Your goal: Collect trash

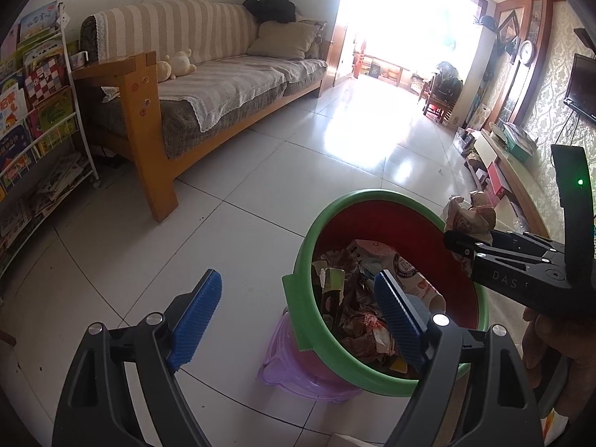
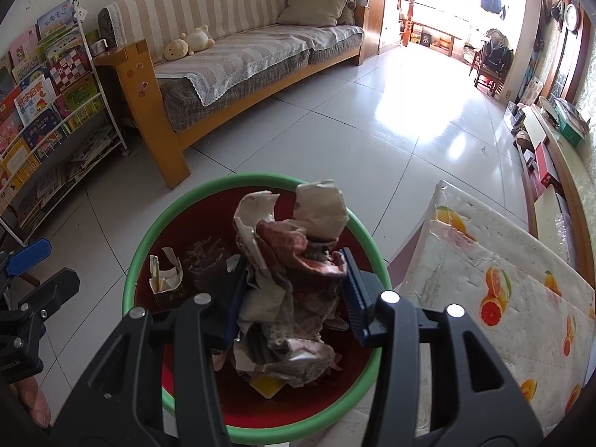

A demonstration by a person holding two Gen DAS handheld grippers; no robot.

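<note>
Right wrist: crumpled paper clamped in the hand-held gripper above bin.

A home living room: striped sofa, children's bookshelf, wall-mounted television.

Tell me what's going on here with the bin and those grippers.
A person is collecting trash. The right gripper is shut on a crumpled paper wad, held over the green-rimmed trash bin, which already holds scraps. The left gripper is open and empty, straddling the bin's near rim.
</note>
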